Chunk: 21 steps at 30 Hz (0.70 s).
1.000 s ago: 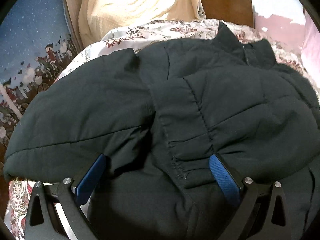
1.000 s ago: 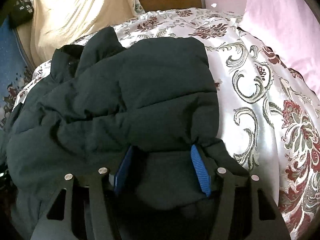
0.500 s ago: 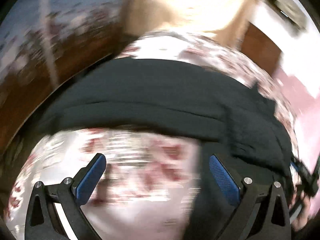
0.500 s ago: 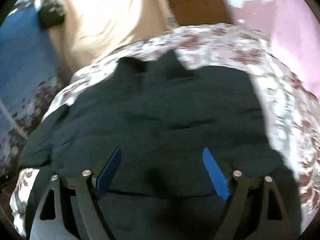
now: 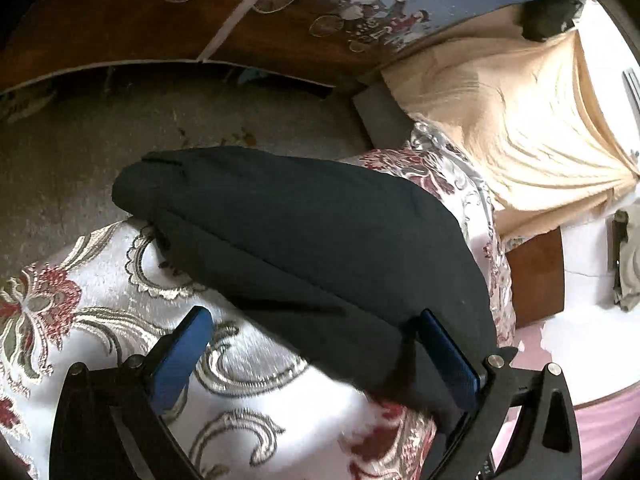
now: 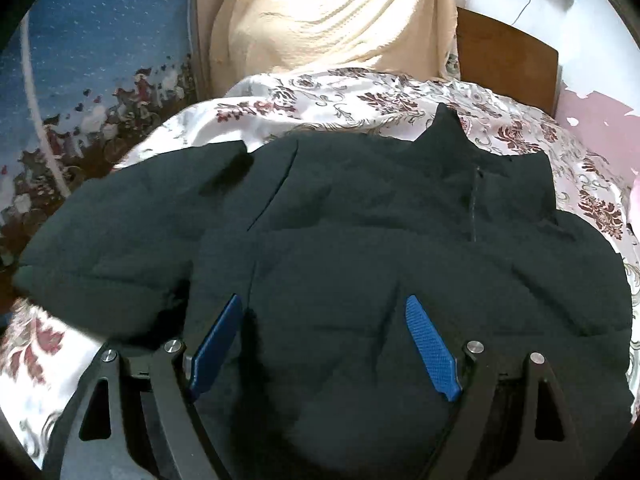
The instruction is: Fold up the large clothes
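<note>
Two hand-held grippers hovered with jaws apart, gripping nothing: the left hand-held gripper (image 5: 316, 356) by the sleeve (image 5: 288, 232) that overhung the bed (image 5: 100, 280), probably to fold it inward; the right hand-held gripper (image 6: 326, 344) above the dark jacket (image 6: 360, 240), which lay spread on the bed.

The jacket (image 6: 360, 240) is a very dark, near-black green, plain and unpatterned. It lies on a bedspread (image 5: 100, 300) of shiny white with dark red flowers and silver-grey scrolls. The curtain (image 6: 332, 12) is a pale cream yellow. The wall hanging (image 6: 100, 40) is blue with fine white specks above a band of small red, white and brown figures. The headboard (image 6: 508, 64) is brown wood. The fingers (image 6: 430, 348) carry bright blue textured pads on black frames.
</note>
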Each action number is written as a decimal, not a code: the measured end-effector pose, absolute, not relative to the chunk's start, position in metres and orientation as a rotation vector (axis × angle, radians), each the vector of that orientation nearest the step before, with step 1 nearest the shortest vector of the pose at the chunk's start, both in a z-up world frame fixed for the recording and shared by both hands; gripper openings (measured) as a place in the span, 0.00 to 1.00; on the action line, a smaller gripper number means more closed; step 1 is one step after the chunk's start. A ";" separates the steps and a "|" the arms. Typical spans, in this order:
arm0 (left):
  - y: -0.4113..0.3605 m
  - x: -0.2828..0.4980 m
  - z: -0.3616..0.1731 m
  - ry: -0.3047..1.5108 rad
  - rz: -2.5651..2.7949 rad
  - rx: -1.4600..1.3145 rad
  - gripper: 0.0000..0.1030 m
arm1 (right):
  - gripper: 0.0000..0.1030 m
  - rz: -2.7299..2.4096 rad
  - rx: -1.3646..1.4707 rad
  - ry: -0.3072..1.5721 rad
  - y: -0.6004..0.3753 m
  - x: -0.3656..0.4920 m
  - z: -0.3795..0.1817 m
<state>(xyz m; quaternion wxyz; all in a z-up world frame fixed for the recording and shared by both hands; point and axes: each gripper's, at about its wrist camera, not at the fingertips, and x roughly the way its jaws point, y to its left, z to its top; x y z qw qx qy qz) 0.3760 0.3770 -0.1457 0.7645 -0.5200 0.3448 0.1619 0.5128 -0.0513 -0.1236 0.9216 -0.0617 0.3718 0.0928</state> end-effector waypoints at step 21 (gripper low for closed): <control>0.362 0.390 -0.116 0.642 0.357 -0.875 0.17 | 0.90 0.136 -0.247 0.720 -0.025 0.510 -0.153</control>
